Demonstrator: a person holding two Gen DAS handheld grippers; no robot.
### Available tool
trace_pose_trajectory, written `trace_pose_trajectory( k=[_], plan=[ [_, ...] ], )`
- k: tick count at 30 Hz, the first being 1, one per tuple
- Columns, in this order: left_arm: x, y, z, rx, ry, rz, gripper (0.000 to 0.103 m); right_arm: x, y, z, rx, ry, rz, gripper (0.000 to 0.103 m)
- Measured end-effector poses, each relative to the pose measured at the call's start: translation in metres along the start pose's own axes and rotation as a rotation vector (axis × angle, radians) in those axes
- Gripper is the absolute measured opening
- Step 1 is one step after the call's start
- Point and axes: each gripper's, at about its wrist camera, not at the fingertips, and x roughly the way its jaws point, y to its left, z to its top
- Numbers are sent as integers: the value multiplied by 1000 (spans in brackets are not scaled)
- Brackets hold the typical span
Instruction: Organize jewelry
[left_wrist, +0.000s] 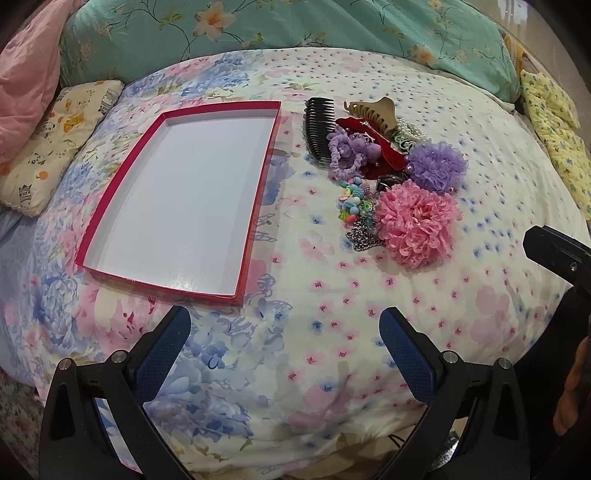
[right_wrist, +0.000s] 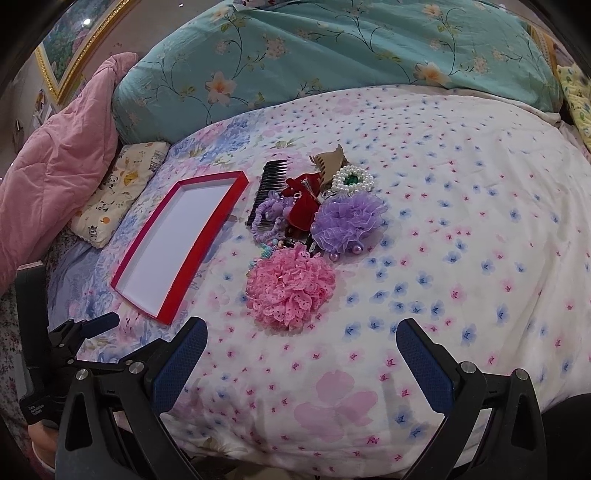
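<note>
1. The left gripper (left_wrist: 284, 325) hovers low over the floral bedspread (left_wrist: 332, 314) with its jaws spread wide and nothing between them.
2. The right gripper (right_wrist: 301, 338) hangs likewise – jaws wide apart, holding nothing.
3. Just beyond the left gripper lies a red tray (left_wrist: 255, 206), white inside, flat on the bedspread.
4. Right of the tray, apart from it, sits the jewelry pile: a pink scrunchie (right_wrist: 290, 291) nearest, then a bead bracelet (left_wrist: 352, 203) and a chain (left_wrist: 362, 232).
5. Farther on – a purple scrunchie (right_wrist: 347, 221), a red bow (right_wrist: 304, 203), a black comb (left_wrist: 317, 125), a tan claw clip (right_wrist: 328, 162) and pearls (right_wrist: 351, 179).
6. A teal quilt (right_wrist: 332, 55) lies at the back.
</note>
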Motion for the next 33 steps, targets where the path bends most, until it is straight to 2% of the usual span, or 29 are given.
trace_pose_trajectory(
  k=[33],
  plan=[
    [9, -2, 5, -2, 20, -29, 103, 6, 0, 1, 7, 2, 30, 103]
  ],
)
